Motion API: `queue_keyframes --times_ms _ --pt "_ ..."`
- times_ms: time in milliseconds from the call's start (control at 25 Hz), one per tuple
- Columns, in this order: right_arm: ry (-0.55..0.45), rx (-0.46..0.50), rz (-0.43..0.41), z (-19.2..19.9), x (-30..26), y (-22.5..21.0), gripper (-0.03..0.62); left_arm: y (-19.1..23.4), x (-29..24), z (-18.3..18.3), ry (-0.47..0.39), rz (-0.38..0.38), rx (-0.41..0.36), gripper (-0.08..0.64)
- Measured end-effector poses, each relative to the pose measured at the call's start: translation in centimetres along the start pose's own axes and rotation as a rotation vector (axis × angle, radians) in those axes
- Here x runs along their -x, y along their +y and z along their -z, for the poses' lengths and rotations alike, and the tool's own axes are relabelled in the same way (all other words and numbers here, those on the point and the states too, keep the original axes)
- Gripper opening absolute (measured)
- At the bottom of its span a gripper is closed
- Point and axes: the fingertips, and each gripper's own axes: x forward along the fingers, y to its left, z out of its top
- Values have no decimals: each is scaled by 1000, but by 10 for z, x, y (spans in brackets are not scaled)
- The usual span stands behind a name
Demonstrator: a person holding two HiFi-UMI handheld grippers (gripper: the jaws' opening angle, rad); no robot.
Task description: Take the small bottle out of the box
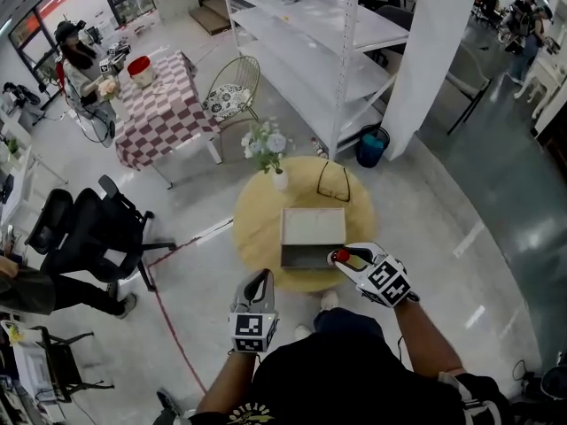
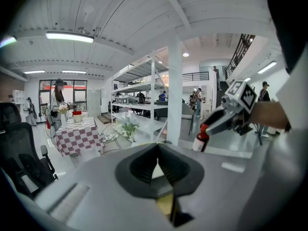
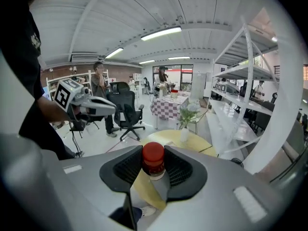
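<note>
Gripping the small bottle [image 3: 154,159], right hand-held gripper [image 3: 154,171].

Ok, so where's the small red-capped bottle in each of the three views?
Head view: small bottle just right of centre, in the right gripper jaws at the box's near right corner.
Left gripper view: right of centre, hanging from the right gripper.
Right gripper view: centre, red cap between the jaws.
Shared landmark: the vase of flowers.

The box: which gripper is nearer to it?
Right. The right gripper, shut on the small bottle, is at the box's near right corner; the left gripper hangs by the table's near edge.
</note>
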Motion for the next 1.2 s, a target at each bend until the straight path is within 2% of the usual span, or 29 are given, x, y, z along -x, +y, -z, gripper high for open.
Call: queue_keyframes --times_ms 120,280,440,560,720,840,1000,1200 --pt "50 -2 -3 30 -31 -14 150 3 -18 -7 6 1 -5 0" --pt "107 48 -7 77 -80 -33 150 9 -47 -7 33 -12 -6 0" --pt "150 63 -45 120 -122 -43 150 11 -72 -12 45 -19 -1 0" --pt "159 122 -85 143 -145 -46 150 12 -92 -20 50 -28 1 0" --pt "155 219 -151 160 -165 -38 150 15 -111 -29 66 -51 2 0" --pt "171 254 -178 170 -171 -35 151 17 -118 -35 69 -77 7 0" --pt "187 249 -188 182 -178 -39 152 19 -122 -39 84 -109 3 0" --pt "170 228 -244 182 -171 -41 172 20 -119 -33 112 -162 36 0"
